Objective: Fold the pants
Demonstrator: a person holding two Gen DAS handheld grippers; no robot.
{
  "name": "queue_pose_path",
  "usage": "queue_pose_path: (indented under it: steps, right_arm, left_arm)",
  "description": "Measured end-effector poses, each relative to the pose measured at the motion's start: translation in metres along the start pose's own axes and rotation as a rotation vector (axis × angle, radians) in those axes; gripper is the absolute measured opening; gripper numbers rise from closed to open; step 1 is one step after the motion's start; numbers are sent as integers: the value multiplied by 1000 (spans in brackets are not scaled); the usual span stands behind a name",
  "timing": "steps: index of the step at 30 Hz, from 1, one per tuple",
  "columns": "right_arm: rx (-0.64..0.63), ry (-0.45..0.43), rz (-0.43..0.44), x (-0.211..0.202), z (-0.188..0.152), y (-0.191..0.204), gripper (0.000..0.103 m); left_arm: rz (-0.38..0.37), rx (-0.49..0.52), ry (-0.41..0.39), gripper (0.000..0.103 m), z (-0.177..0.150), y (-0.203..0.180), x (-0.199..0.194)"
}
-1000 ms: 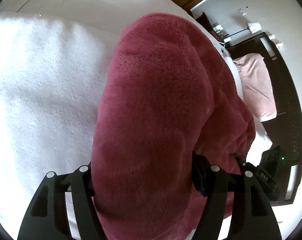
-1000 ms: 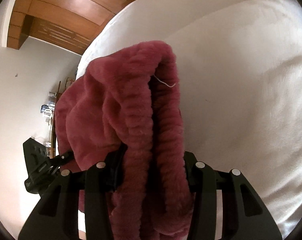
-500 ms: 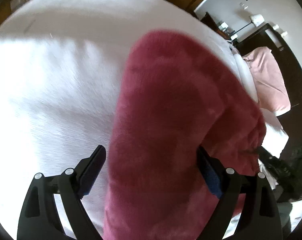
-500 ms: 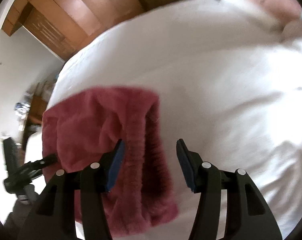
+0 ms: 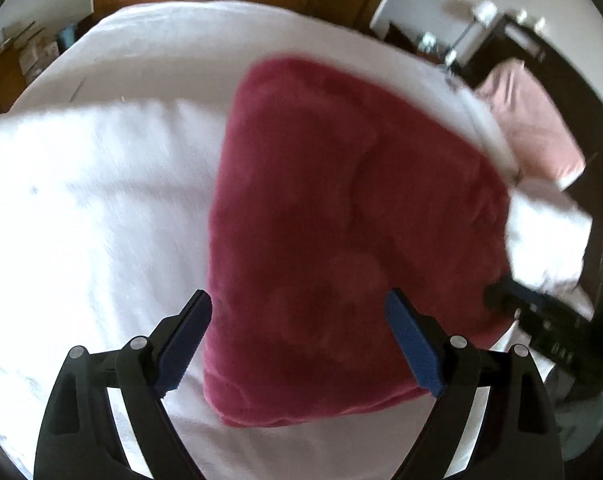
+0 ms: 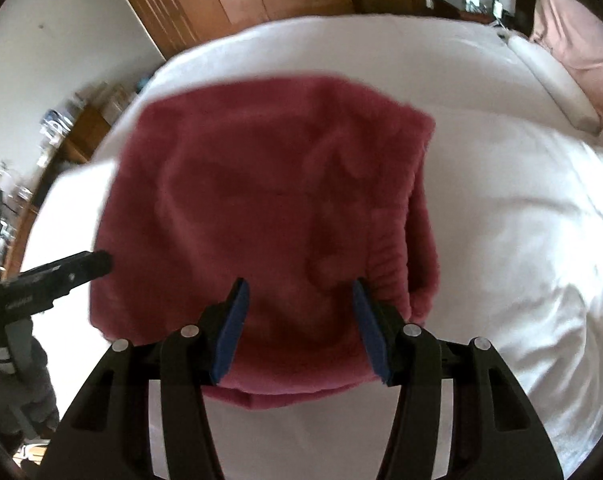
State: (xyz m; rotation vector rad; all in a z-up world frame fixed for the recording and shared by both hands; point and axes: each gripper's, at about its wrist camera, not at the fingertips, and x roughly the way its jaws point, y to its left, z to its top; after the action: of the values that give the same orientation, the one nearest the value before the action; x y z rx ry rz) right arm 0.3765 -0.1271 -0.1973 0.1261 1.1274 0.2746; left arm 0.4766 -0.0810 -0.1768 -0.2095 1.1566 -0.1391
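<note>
Both views motion-blurred. Pants edges smeared, fold layers unreadable; they hide the bed beneath. Left tool and right tool bases cut off at bottom edge. Clutter at left of right view too small to identify.

Black left gripper and right gripper — blue pads, silver screws

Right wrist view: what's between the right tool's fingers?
The folded dark-red fleece pants on the white bed; the right tool is open.
</note>
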Motion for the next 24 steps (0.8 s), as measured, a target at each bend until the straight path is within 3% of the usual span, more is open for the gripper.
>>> queue_pose_path:
  steps: [2, 4, 10, 19, 24]
  right_arm:
    - [11, 37, -36, 20, -4, -9, 55]
    - [20, 55, -39, 29, -4, -10, 55]
    - [-15, 51, -62, 13, -2, 1, 55]
    - [-30, -92, -50, -68, -28, 21, 55]
    - [-35, -175, -49, -115, -37, 39, 63]
  left_arm:
    - [43, 20, 46, 86, -6, 2, 18]
    - [37, 10, 83, 86, -7, 4, 30]
    - [97, 42, 79, 86, 1, -8, 24]
    - [178, 110, -72, 87, 0, -44, -49]
    - [228, 176, -175, 89, -6, -69, -95]
